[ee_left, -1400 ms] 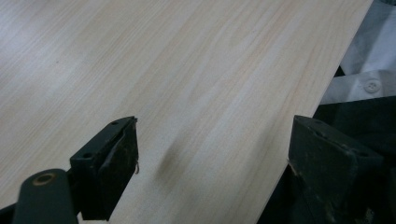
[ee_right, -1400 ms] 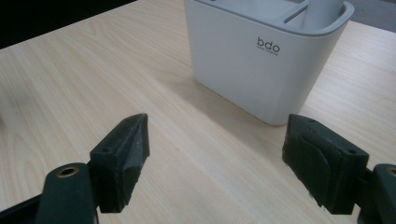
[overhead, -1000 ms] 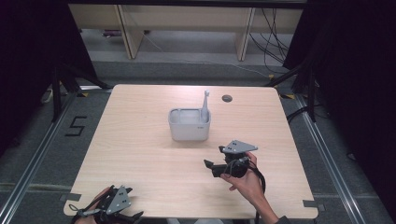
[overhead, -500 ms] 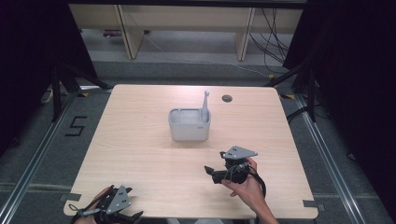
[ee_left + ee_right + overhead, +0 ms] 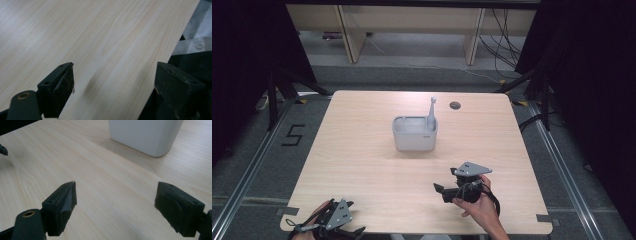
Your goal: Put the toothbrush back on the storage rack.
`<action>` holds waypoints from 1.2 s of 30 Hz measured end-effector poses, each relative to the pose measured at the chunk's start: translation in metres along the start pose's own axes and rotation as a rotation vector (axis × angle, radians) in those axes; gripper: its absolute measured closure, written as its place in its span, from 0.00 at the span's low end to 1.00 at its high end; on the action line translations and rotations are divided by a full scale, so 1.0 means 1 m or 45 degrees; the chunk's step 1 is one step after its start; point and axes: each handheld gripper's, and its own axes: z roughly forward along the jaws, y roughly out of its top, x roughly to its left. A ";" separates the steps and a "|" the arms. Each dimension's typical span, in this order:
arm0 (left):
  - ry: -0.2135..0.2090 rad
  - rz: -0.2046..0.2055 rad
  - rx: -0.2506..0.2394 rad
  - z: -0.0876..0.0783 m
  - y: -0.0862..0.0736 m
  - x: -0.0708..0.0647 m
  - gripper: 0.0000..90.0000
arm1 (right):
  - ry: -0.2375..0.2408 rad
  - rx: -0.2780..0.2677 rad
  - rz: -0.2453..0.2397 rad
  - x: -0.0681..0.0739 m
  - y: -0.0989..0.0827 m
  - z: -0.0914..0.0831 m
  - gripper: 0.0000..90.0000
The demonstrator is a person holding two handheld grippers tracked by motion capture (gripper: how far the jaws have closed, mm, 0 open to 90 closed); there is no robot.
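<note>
Plastic by its look, the grey bin point(image 5: 414, 134) at mid-desk should be light, stiff and slick; take a rim wall. Right gripper point(image 5: 447, 191) nearby and left gripper point(image 5: 349, 233) at the near edge: jaws wide, empty.

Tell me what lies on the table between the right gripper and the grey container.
Nothing: in the high view, only bare table separates the right gripper from the grey container. The right gripper view shows the same bare wood.
</note>
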 end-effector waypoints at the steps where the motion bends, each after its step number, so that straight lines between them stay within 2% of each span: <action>1: 0.003 -0.008 -0.006 0.000 0.000 0.000 0.18 | 0.005 0.005 0.013 0.001 -0.001 0.000 0.20; 2: 0.003 -0.009 -0.009 0.000 0.000 0.000 0.18 | 0.005 0.010 -0.023 -0.001 -0.001 -0.001 0.20; 3: 0.003 -0.009 -0.009 0.000 0.000 0.000 0.18 | -0.022 0.005 -0.022 0.000 -0.002 -0.002 0.20; 4: -0.002 0.001 -0.002 0.000 0.000 0.000 0.18 | 0.000 0.019 0.002 0.002 -0.002 -0.002 0.20; 5: 0.000 0.001 -0.001 0.000 0.000 0.000 0.18 | -0.012 0.006 -0.031 0.001 -0.003 -0.002 0.20; 8: 0.004 -0.005 -0.008 0.000 0.000 0.000 0.18 | 0.008 0.026 0.013 0.005 -0.005 -0.003 0.20; 9: 0.004 -0.028 -0.025 0.000 0.000 -0.001 0.18 | 0.011 0.025 -0.009 0.004 -0.006 -0.003 0.20; 11: -0.001 -0.001 -0.003 0.000 0.000 0.000 0.18 | 0.016 0.041 0.009 0.005 -0.007 -0.004 0.19; 14: 0.004 -0.006 -0.010 -0.001 0.000 0.000 0.18 | 0.017 0.039 0.009 0.007 -0.009 -0.005 0.19; 15: 0.008 -0.025 -0.026 0.000 0.000 -0.001 0.18 | 0.024 0.063 0.036 0.009 -0.012 -0.006 0.18; 16: 0.008 -0.019 -0.018 0.000 0.000 -0.001 0.18 | 0.017 0.061 -0.007 0.007 -0.012 -0.006 0.18; 17: 0.004 -0.020 -0.018 0.000 0.000 -0.001 0.18 | 0.025 0.059 0.008 0.008 -0.014 -0.006 0.18; 18: 0.003 -0.003 -0.007 0.000 0.000 0.000 0.18 | 0.021 0.064 -0.025 0.007 -0.014 -0.007 0.18; 19: 0.004 -0.006 -0.009 0.000 0.000 0.000 0.18 | 0.019 0.075 0.000 0.009 -0.015 -0.008 0.18; 20: 0.002 -0.007 -0.011 0.000 0.000 0.000 0.18 | 0.019 0.081 -0.030 0.009 -0.017 -0.008 0.18; 21: 0.004 0.001 -0.004 -0.001 0.000 0.000 0.18 | 0.014 0.082 -0.030 0.010 -0.018 -0.008 0.18; 22: 0.000 -0.018 -0.017 0.000 0.000 -0.001 0.18 | 0.019 0.088 -0.046 0.010 -0.019 -0.007 0.18; 23: 0.000 0.001 -0.002 -0.001 0.000 0.000 0.18 | 0.000 0.103 -0.017 0.013 -0.020 -0.009 0.18; 24: 0.003 -0.006 -0.008 -0.001 0.000 0.000 0.18 | 0.020 0.106 -0.054 0.012 -0.020 -0.008 0.18; 25: 0.008 0.007 0.000 -0.001 0.001 0.001 0.18 | 0.007 0.111 -0.034 0.014 -0.022 -0.009 0.18; 26: 0.010 -0.023 -0.026 0.000 0.000 -0.001 0.18 | 0.013 0.113 -0.066 0.013 -0.022 -0.010 0.18; 36: 0.013 -0.020 -0.023 0.000 0.000 -0.001 0.18 | 0.017 0.130 -0.035 0.016 -0.029 -0.015 0.18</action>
